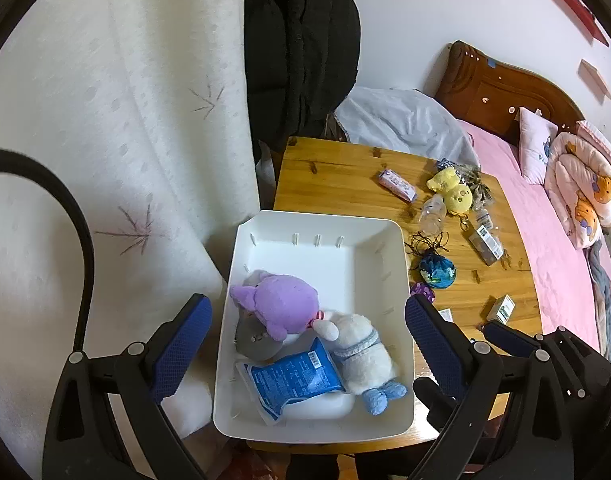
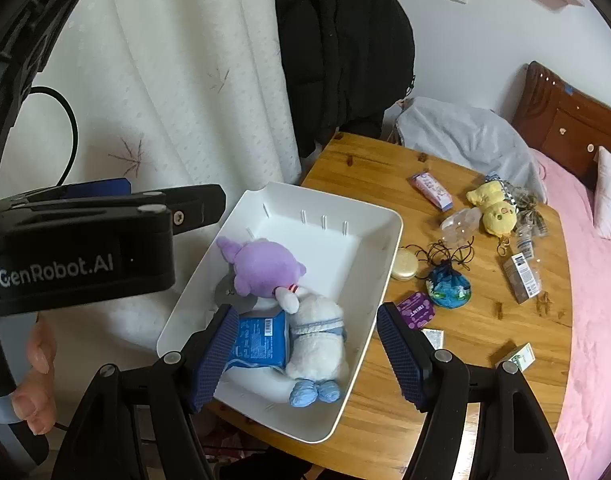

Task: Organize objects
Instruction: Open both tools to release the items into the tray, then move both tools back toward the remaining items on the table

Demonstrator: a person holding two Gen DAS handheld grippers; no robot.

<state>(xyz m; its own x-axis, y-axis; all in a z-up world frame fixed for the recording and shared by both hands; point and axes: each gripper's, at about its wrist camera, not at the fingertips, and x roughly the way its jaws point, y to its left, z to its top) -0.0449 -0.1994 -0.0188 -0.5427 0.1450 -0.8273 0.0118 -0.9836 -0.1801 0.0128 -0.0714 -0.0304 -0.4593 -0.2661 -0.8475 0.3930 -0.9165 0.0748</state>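
Hovering above white bin (image 1: 379, 236) on table (image 1: 337, 176): left claw (image 1: 308, 344) and right claw (image 2: 305, 354), both released, empty; purple plush (image 1: 279, 302) inside.

White tray (image 1: 379, 236) at table's left edge holds purple plush (image 1: 279, 304), white plush with blue feet (image 1: 363, 354), blue packet (image 1: 295, 378), grey round item (image 1: 253, 340). Loose on table: yellow plush (image 1: 451, 192), blue pouch (image 1: 437, 272), clear bottle (image 1: 433, 212), small boxes.
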